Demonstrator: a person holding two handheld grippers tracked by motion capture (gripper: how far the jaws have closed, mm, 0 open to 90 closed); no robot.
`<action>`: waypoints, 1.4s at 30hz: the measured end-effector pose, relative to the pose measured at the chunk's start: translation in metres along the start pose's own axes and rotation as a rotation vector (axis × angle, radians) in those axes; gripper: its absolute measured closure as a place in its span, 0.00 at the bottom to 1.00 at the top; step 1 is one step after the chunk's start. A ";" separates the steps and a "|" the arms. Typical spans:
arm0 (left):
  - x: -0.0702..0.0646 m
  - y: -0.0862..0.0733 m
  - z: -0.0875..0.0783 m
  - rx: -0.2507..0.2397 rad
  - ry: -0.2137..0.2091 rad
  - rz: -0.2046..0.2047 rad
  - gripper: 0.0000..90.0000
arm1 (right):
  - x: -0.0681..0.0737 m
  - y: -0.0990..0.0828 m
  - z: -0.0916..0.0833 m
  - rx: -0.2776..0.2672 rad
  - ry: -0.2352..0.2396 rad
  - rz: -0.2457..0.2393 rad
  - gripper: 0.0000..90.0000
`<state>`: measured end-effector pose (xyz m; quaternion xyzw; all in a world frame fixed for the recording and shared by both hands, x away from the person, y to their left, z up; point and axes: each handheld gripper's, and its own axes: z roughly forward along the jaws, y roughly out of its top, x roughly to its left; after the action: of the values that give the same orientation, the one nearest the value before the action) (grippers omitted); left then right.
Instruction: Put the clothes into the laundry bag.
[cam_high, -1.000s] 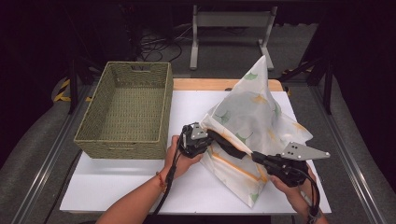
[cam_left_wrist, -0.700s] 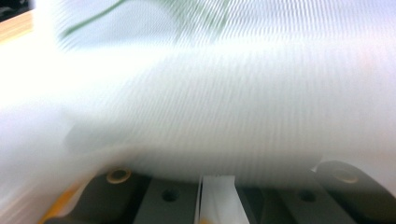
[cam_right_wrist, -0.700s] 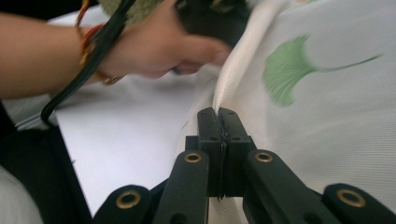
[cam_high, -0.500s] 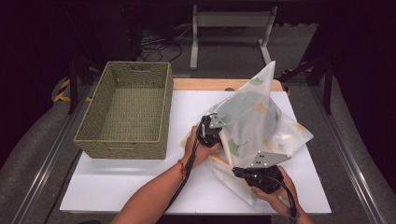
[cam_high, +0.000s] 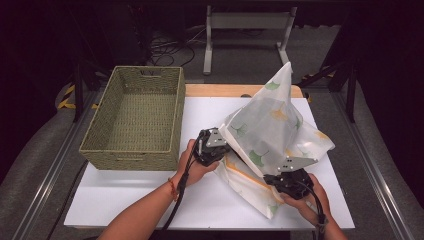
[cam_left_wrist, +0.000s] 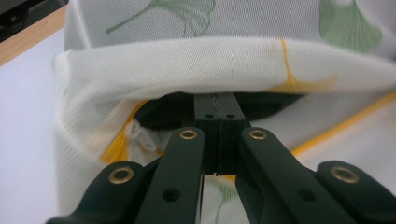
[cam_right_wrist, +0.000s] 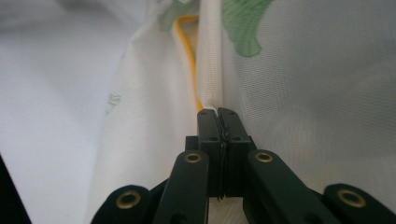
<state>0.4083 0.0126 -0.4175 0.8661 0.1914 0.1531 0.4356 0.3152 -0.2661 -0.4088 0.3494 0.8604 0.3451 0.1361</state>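
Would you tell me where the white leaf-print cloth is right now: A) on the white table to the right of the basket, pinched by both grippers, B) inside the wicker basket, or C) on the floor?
A: the cloth stands tented on the table beside the wicker basket, with the left gripper and right gripper shut on its edges.

White table (cam_high: 150, 200), wood strip at far edge; wicker basket (cam_high: 132, 120) upper left, leaf-print cloth (cam_high: 272, 135) right.
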 end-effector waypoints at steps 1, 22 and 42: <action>0.001 -0.003 0.000 0.007 0.000 -0.007 0.99 | -0.003 -0.001 -0.002 0.003 -0.008 0.008 0.99; 0.007 0.004 0.062 -0.066 0.034 -0.175 0.99 | 0.026 -0.006 -0.005 -0.027 0.144 -0.018 0.99; 0.001 -0.011 0.014 -0.034 -0.078 -0.056 0.94 | 0.020 -0.008 -0.011 0.001 0.029 -0.059 0.99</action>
<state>0.4134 0.0096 -0.4342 0.8583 0.1958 0.1102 0.4614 0.2911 -0.2617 -0.4059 0.3189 0.8724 0.3455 0.1336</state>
